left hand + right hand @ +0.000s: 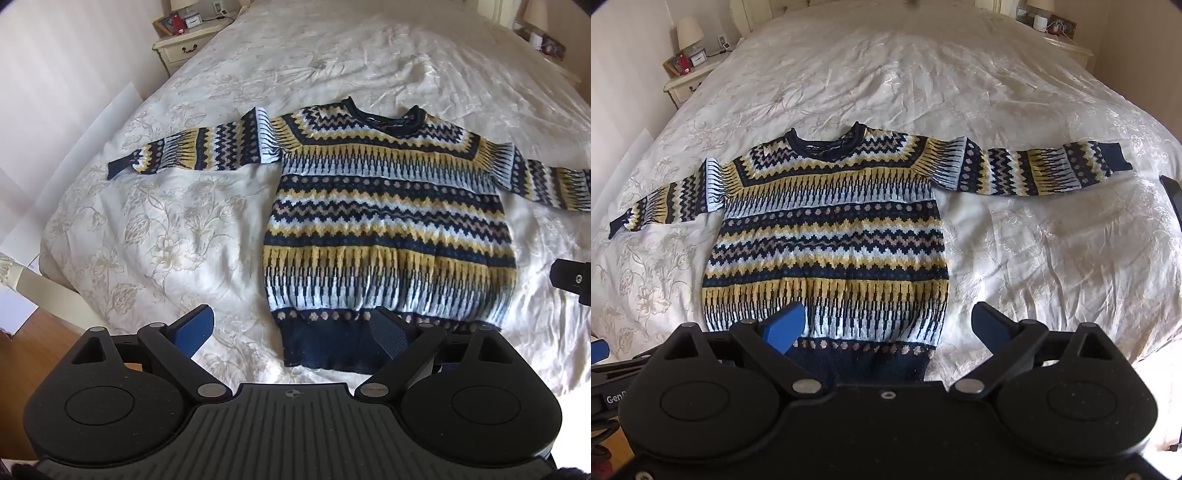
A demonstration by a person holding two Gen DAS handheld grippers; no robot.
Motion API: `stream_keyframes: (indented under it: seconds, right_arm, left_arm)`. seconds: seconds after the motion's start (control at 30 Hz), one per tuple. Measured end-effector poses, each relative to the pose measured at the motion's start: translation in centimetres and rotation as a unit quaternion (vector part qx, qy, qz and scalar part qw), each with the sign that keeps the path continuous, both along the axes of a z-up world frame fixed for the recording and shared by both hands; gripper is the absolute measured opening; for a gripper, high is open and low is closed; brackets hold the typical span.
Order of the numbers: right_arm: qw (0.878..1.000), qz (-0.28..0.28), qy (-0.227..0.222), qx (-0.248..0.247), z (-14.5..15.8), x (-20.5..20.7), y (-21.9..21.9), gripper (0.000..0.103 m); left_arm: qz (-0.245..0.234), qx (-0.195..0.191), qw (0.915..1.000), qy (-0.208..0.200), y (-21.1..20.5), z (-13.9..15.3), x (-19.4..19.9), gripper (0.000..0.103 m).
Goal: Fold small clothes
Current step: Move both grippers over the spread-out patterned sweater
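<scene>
A small knitted sweater (388, 221) in navy, yellow and pale blue bands lies flat and face up on the bed, both sleeves spread out sideways, its navy hem nearest me. In the left wrist view my left gripper (295, 332) hangs open above the hem's left corner, with nothing between its blue fingers. In the right wrist view the same sweater (827, 240) fills the middle, and my right gripper (890, 328) stands open over the hem's right corner, also holding nothing. A dark part of the right gripper shows at the right edge of the left wrist view.
The white floral bedspread (166, 240) covers the whole bed. A cream nightstand (184, 44) with a lamp and small items stands at the back left; another nightstand (1067, 44) is at the back right. Wooden floor (33, 350) shows past the bed's left corner.
</scene>
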State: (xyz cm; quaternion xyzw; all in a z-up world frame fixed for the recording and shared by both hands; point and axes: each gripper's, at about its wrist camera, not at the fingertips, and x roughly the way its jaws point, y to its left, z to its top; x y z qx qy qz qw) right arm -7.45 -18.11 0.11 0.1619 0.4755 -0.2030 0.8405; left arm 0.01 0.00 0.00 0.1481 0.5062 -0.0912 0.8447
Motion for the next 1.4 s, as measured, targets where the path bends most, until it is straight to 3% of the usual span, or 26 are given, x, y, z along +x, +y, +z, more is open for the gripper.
stream_keyframes:
  seconds: [1.4]
  right_arm:
    - [1.0, 0.016, 0.008, 0.007, -0.42, 0.59, 0.82, 0.097]
  left_arm:
    - [-0.001, 0.007, 0.9999, 0.009, 0.11, -0.34, -0.1, 0.093]
